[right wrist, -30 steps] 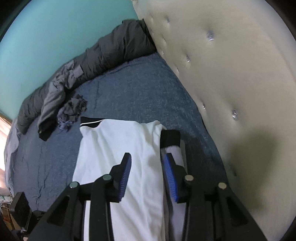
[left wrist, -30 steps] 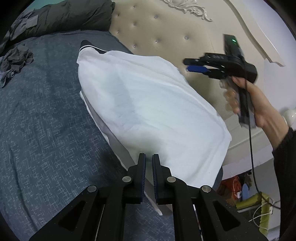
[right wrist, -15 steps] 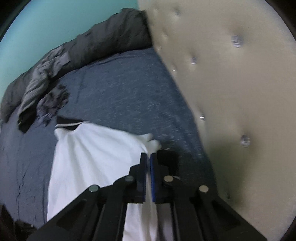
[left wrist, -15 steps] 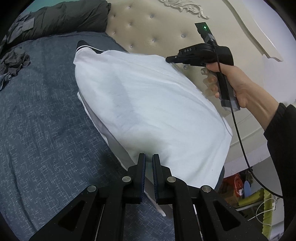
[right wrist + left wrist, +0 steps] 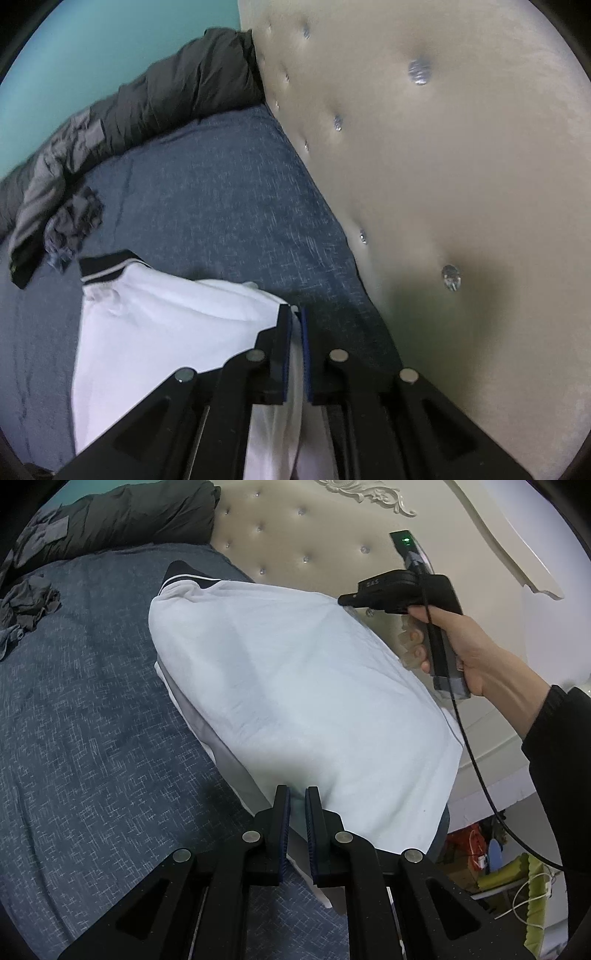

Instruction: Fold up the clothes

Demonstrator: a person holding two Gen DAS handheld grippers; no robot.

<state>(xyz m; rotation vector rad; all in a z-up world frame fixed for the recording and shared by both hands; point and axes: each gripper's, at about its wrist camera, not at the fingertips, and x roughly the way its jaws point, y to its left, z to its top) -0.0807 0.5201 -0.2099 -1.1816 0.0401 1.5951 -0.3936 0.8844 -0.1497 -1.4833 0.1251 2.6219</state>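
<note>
The white shirt (image 5: 295,686) lies across the middle of the left wrist frame on the blue bed (image 5: 85,738), its black collar toward the upper left. The left hand-held gripper (image 5: 297,805), at lower centre, is pinched on the shirt's near edge. The right hand-held gripper (image 5: 294,325), held in a hand (image 5: 465,646) at the right by the tufted headboard (image 5: 443,147), is clamped on white fabric at the shirt's far edge.

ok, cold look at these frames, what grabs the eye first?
The white shirt stretched over the blue bedspread, pinched at opposite edges by the left tongs and right tongs, the latter just closed on the cloth. Then the tufted cream headboard filling the right wrist view.
</note>
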